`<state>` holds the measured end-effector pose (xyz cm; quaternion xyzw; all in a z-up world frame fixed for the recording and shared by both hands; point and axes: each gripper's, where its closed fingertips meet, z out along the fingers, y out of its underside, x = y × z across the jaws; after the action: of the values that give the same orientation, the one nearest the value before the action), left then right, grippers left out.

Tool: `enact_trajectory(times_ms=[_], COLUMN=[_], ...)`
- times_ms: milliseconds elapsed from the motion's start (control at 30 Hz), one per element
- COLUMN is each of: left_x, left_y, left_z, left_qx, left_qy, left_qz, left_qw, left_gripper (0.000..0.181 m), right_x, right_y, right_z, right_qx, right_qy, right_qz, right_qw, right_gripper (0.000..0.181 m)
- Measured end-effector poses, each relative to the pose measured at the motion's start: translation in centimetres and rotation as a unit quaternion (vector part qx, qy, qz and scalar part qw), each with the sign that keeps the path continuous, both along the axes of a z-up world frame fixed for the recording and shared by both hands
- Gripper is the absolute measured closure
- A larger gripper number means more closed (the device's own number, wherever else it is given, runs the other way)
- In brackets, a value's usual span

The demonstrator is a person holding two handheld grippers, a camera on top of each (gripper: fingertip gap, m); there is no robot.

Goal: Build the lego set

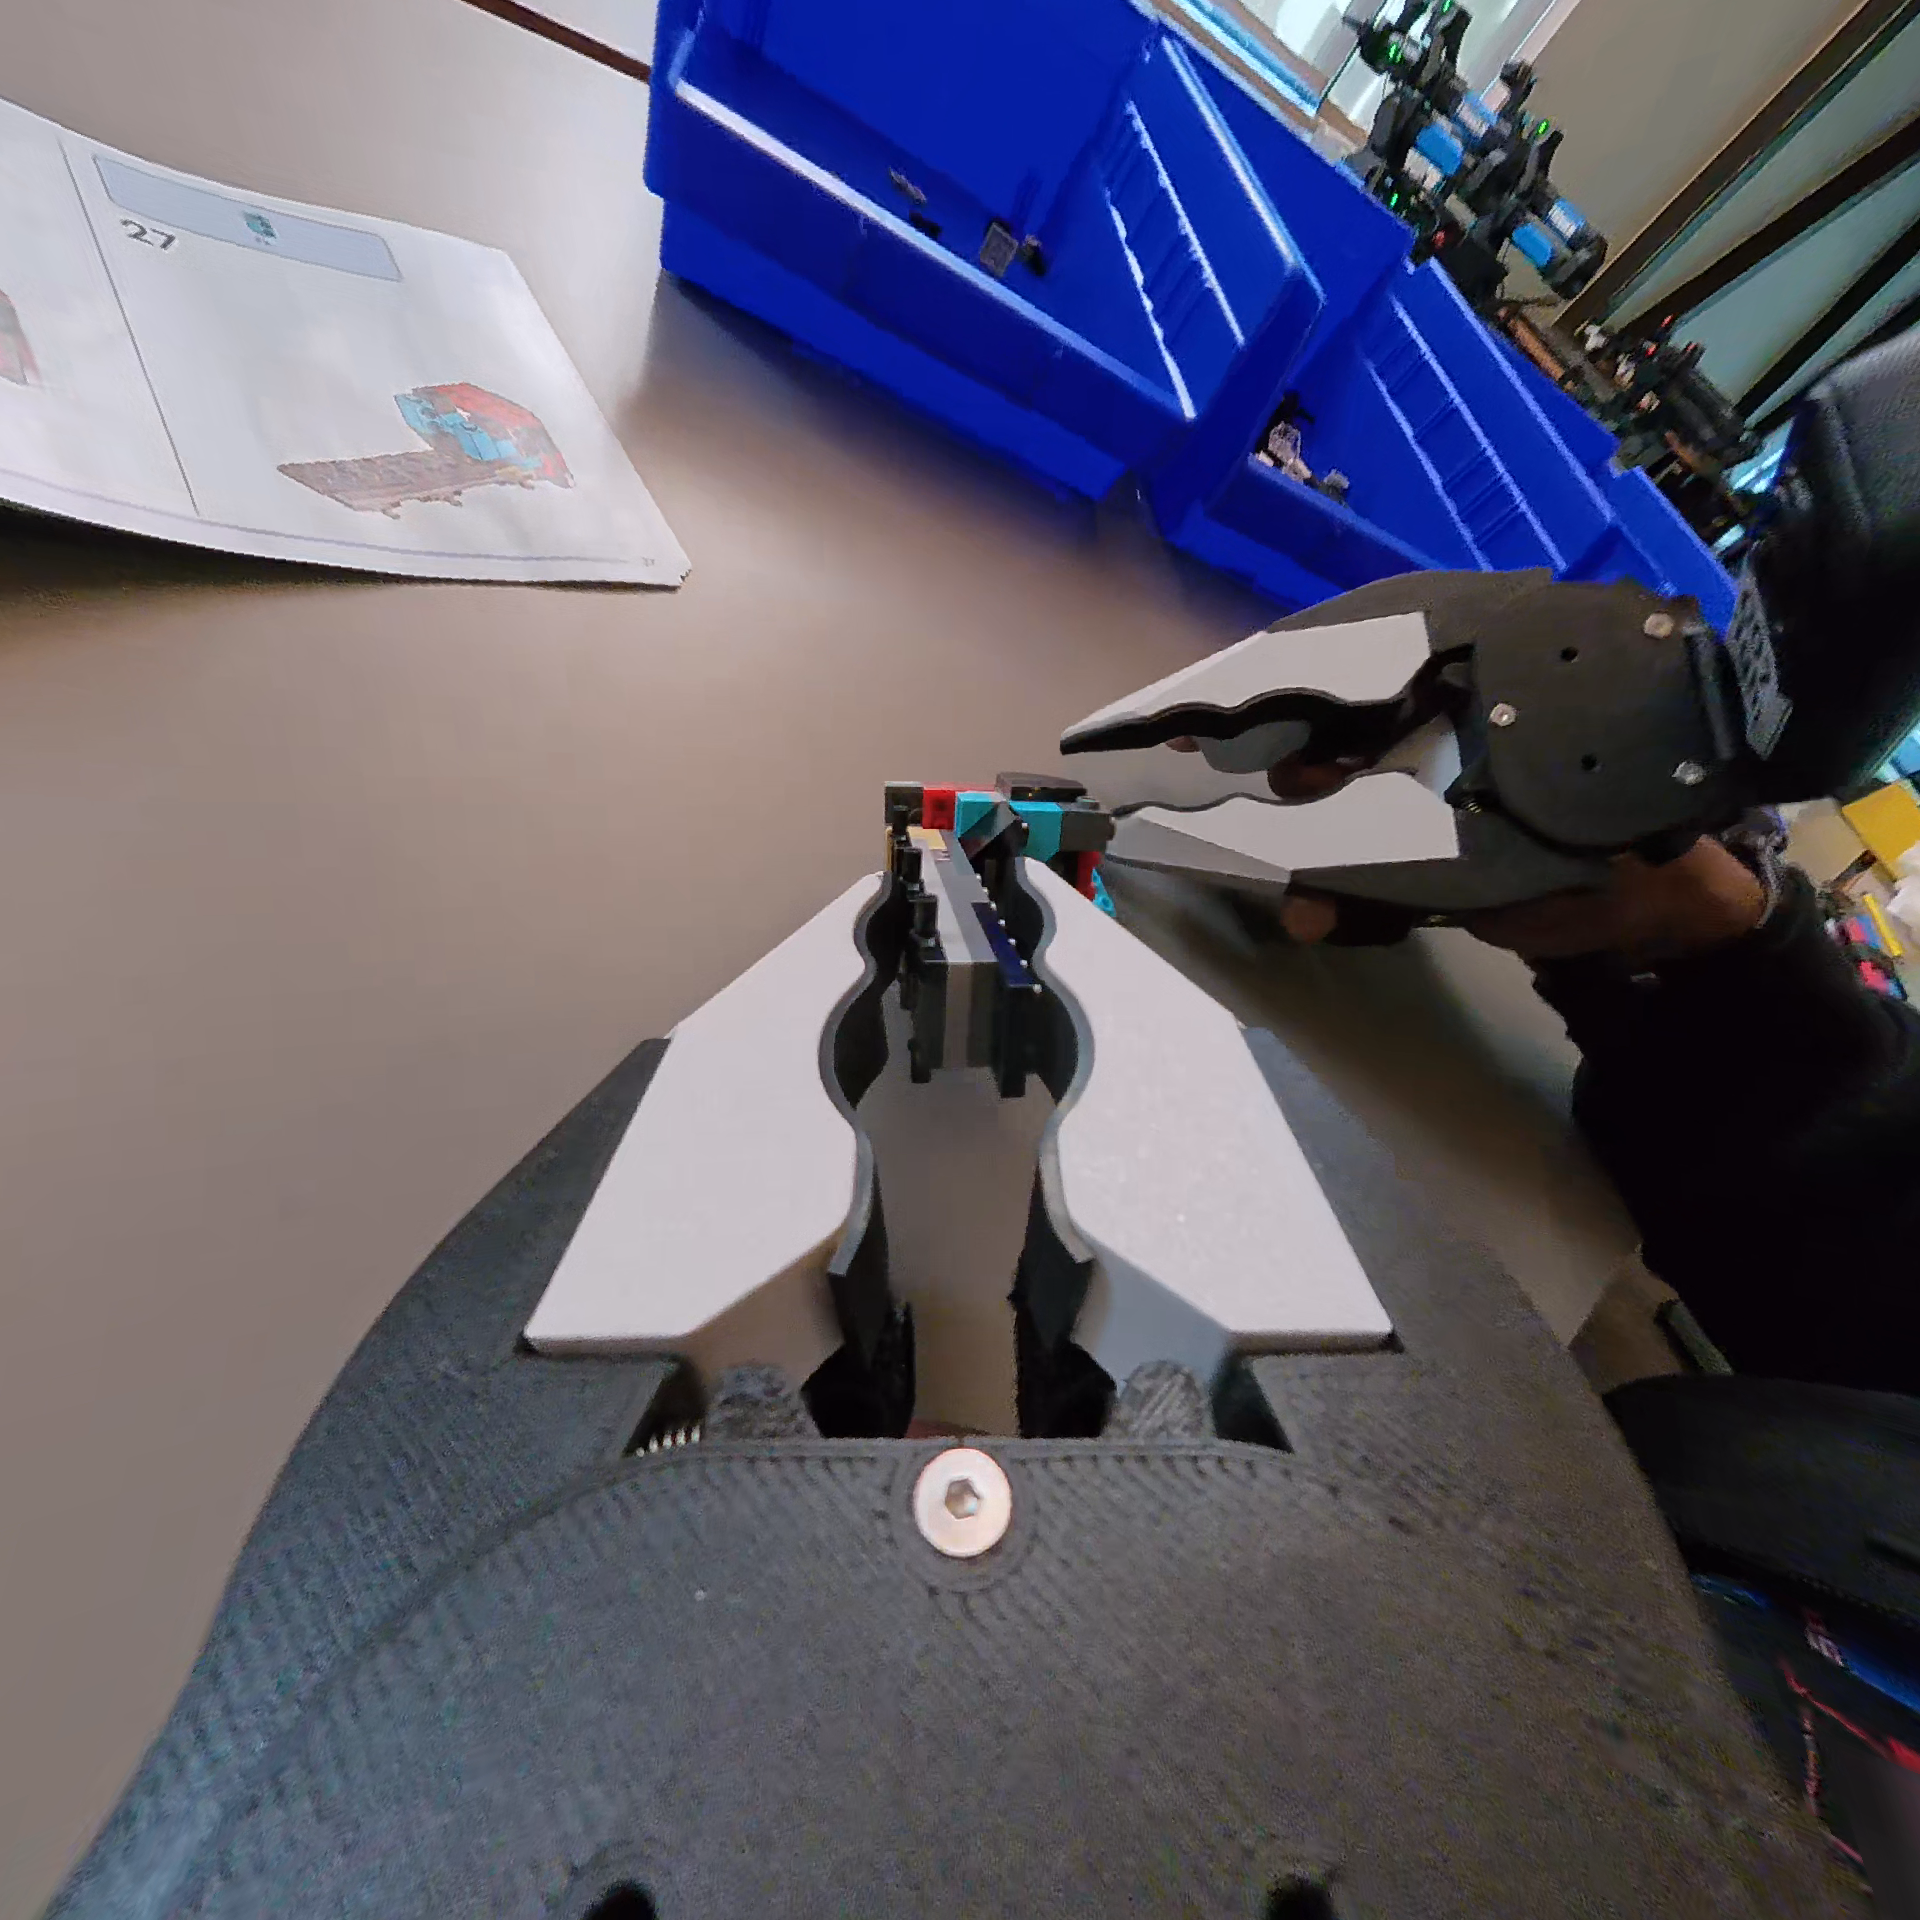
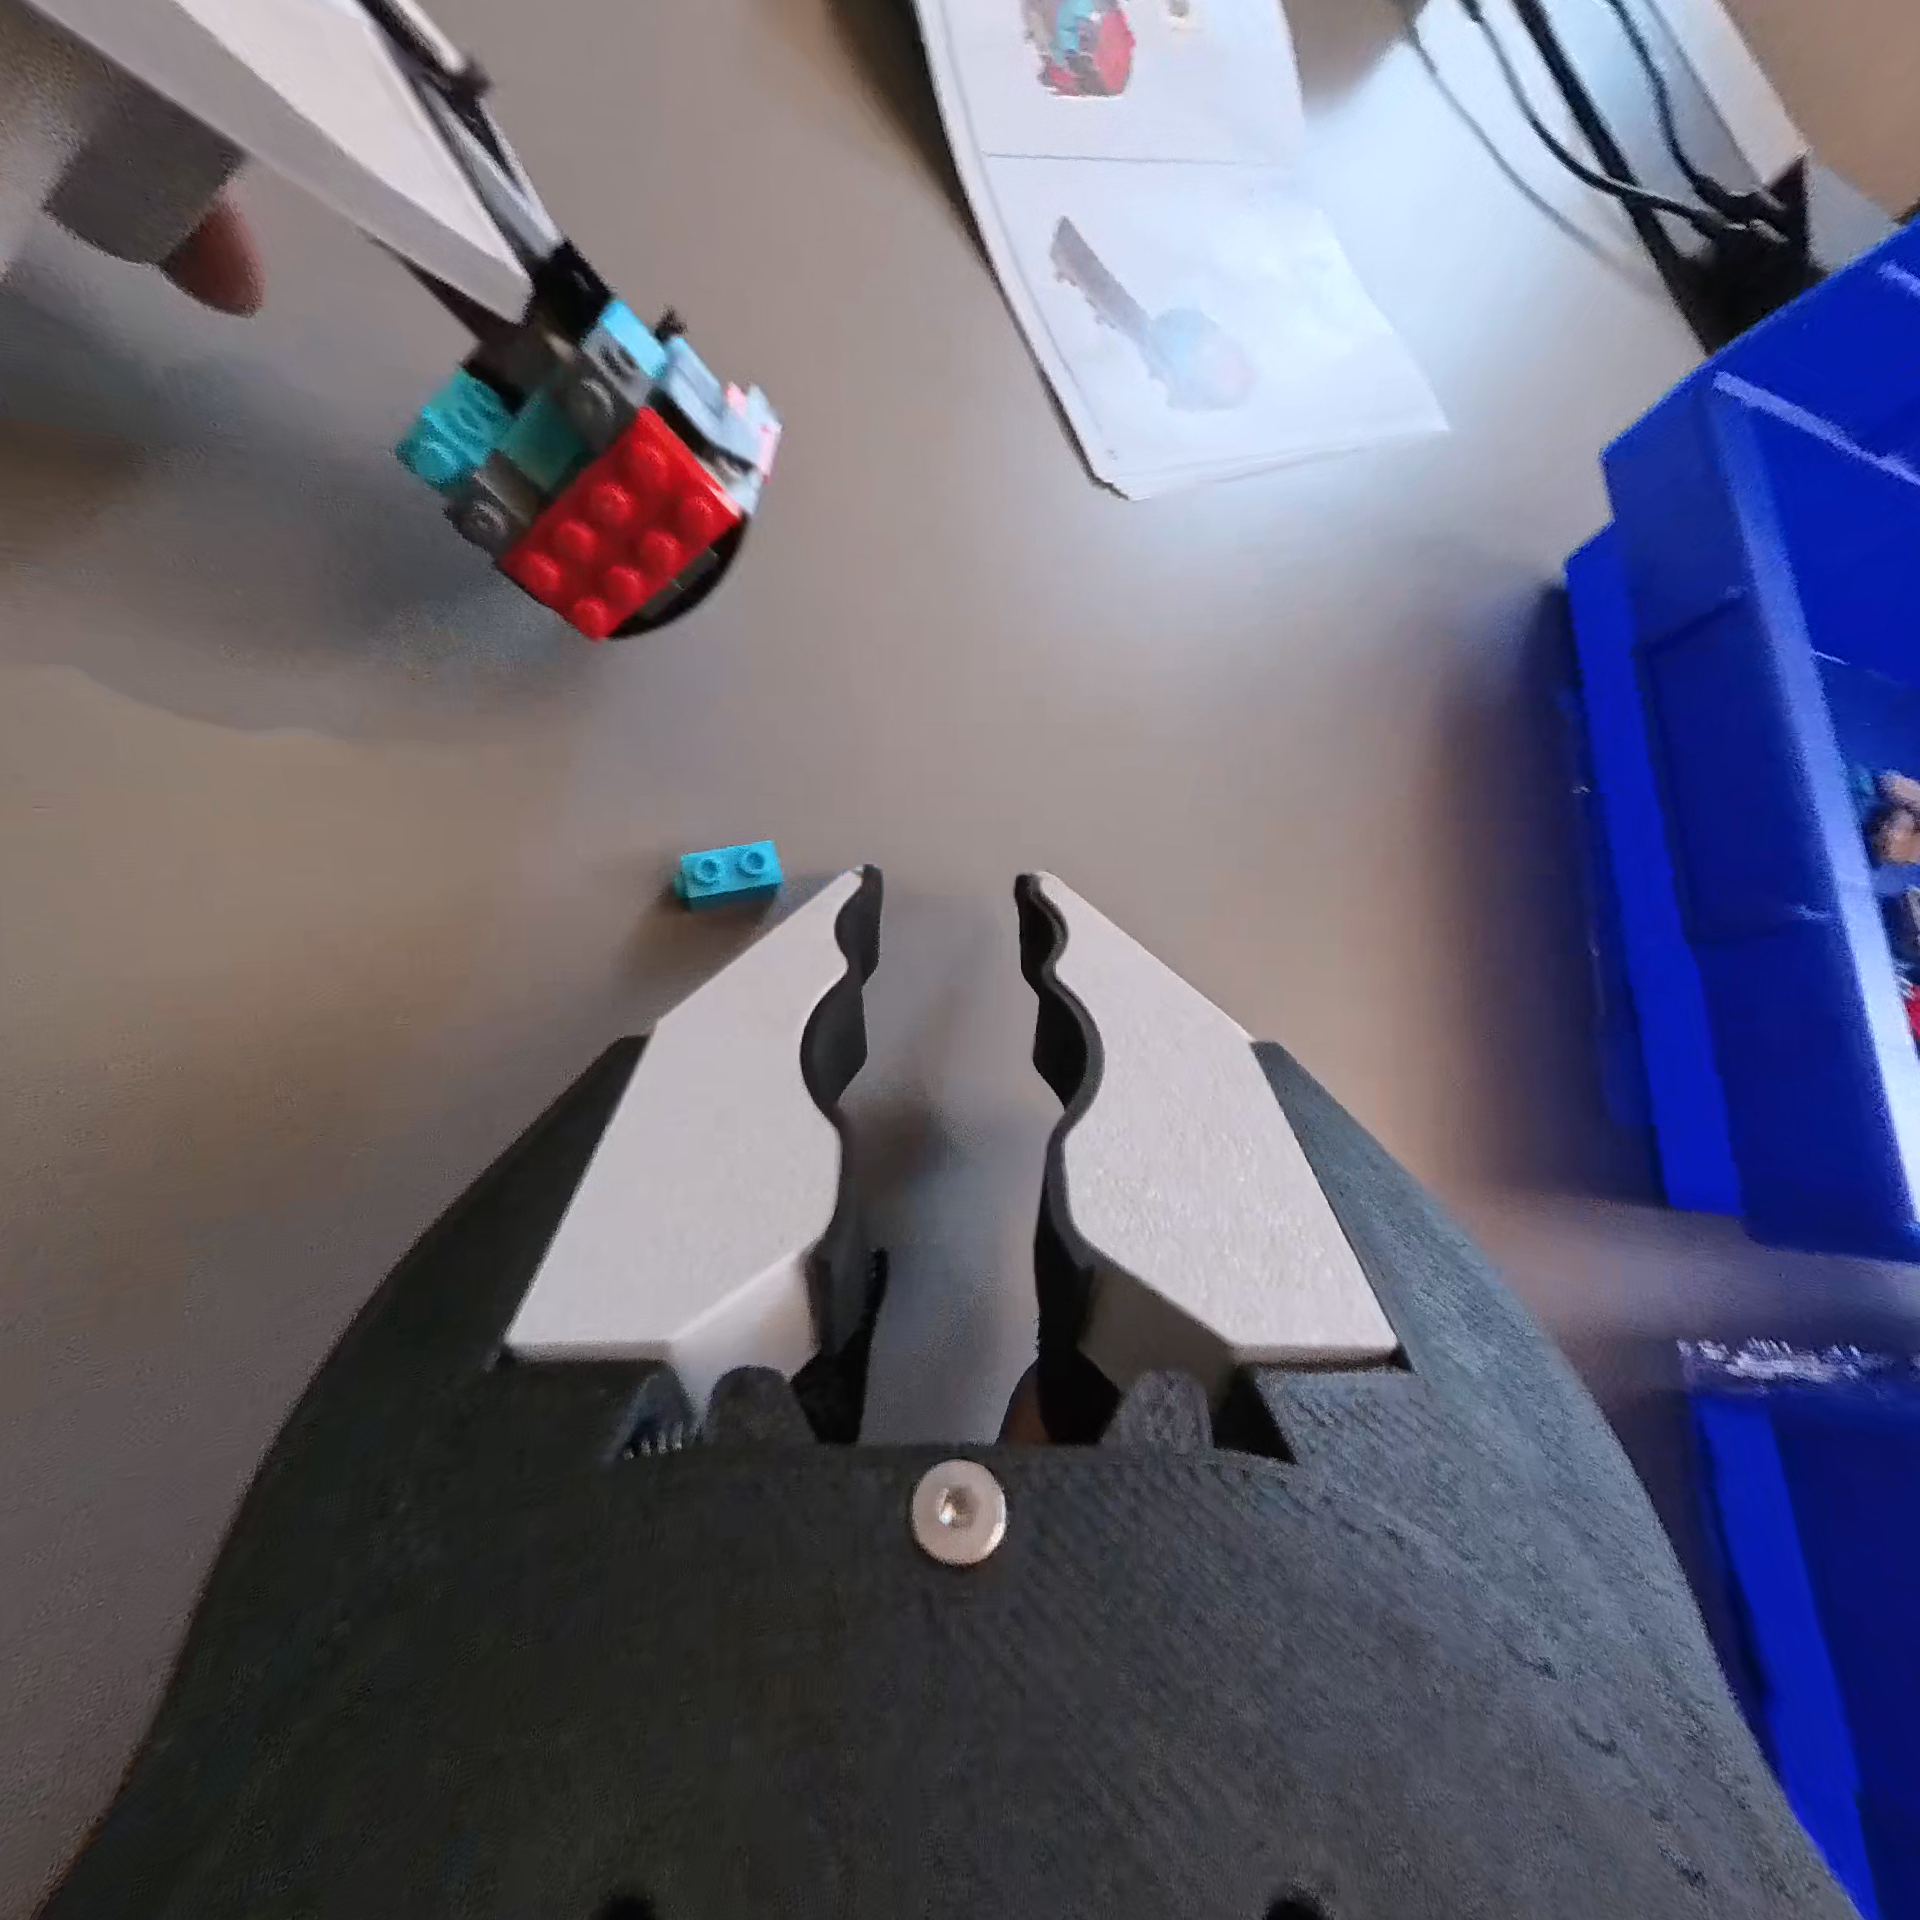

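My left gripper (image 1: 954, 894) is shut on the flat end of a lego model (image 1: 971, 935) and holds it above the table. The model's far end has red, teal and dark grey bricks (image 2: 603, 468). My left gripper also shows at the top left of the right wrist view (image 2: 520, 281). My right gripper (image 2: 948, 883) is open and empty, just above the table. It shows at the right of the left wrist view (image 1: 1091, 790), close to the model's far end. A loose teal two-stud brick (image 2: 727, 873) lies on the table just left of my right gripper's left fingertip.
An open instruction booklet (image 1: 312, 353) lies on the brown table (image 1: 416, 831), also at the top of the right wrist view (image 2: 1174, 239). Blue parts bins (image 1: 1039, 229) line the far side; one stands at the right (image 2: 1766, 831). Black cables (image 2: 1621, 135) lie beyond the booklet. Some 10 cm of space lies between my two pairs of fingers.
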<state>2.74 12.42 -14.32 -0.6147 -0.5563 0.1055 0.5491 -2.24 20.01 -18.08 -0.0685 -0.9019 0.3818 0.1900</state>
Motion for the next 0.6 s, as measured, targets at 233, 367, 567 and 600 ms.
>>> enact_trajectory(times_ms=[233, 367, 567, 600], left_x=[0.5, 0.5, 0.7, 0.8], left_y=[-1.0, -1.1, -0.9, -0.9], left_z=[1.0, 1.0, 1.0, 1.0], left_qx=[0.054, 0.056, 0.040, 0.040], left_qy=[0.015, 0.015, 0.019, 0.019], left_qz=[0.016, 0.017, 0.017, 0.017], left_qw=[0.998, 0.998, 0.999, 0.999], left_gripper=[0.161, 0.161, 0.161, 0.161], right_x=[2.1, 4.6, 4.0, 4.0], right_y=[0.9, 0.1, -0.1, -0.2], right_z=[1.8, 0.9, -0.2, -0.3], right_qx=[-0.108, -0.072, -0.032, -0.027], right_qy=[-0.090, -0.091, -0.081, -0.079], right_qz=[-0.113, -0.101, -0.129, -0.129], right_qw=[0.984, 0.988, 0.988, 0.988], right_gripper=[0.153, 0.152, 0.153, 0.153])
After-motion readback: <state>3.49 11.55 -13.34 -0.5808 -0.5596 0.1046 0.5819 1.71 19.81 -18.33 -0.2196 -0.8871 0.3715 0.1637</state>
